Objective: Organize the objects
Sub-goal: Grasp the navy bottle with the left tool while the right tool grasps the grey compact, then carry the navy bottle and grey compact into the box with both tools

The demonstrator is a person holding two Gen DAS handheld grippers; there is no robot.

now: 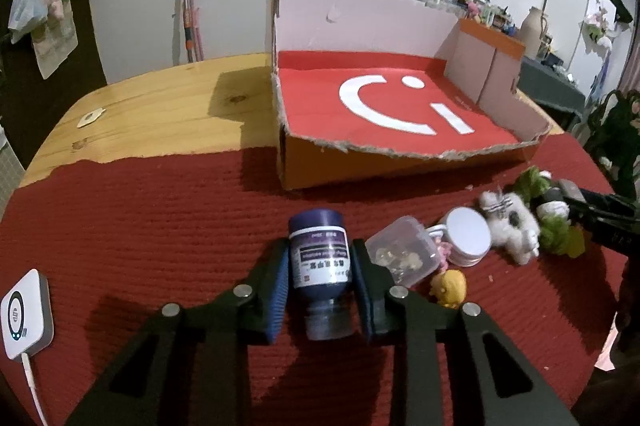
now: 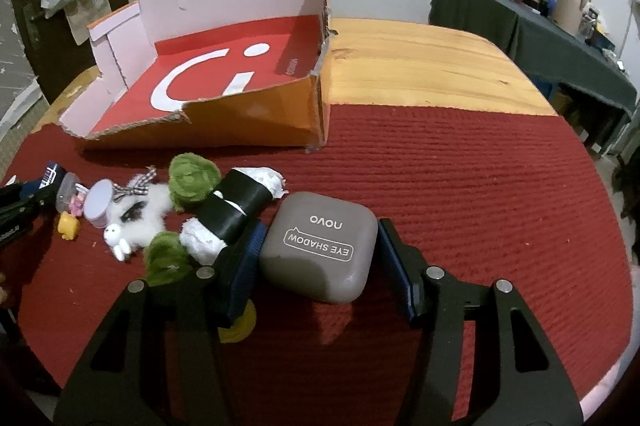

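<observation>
Left wrist view: the left gripper (image 1: 320, 278) occupies the lower centre of the frame with a dark blue bottle (image 1: 320, 266) between its ribbed blue pads (image 1: 278, 290). The jaws stand at the bottle's sides; contact appears made on both, though firm clamping cannot be confirmed. The bottle lies on the red mat (image 1: 140, 226), long axis running straight along the fingers, one end toward the camera and the other toward the cardboard box (image 1: 392, 106) in the upper centre. The box lies directly ahead of the bottle, well apart, with its torn low front edge facing the gripper.

Right wrist view: the right gripper (image 2: 320, 262) is spread around a grey eye shadow case (image 2: 320, 250) at lower centre. The left pad touches or nearly touches the case; the right pad stands clear of it. The box sits in the upper left of this frame, so the case must travel forward and leftward.

Materials:
- Bottle: smooth, cylindrical, probably plastic, paper label.
- Case: rounded square, smooth matte shell.
- Box: corrugated cardboard, red printed floor, ragged edges.
- Mat: ribbed woven fabric on a wooden table (image 1: 160, 98).

A pile of small items lies between the two grippers: clear plastic tub (image 1: 404, 254), white round tin (image 1: 468, 234), fluffy white toy (image 1: 516, 226), yellow figure (image 1: 448, 286).
</observation>
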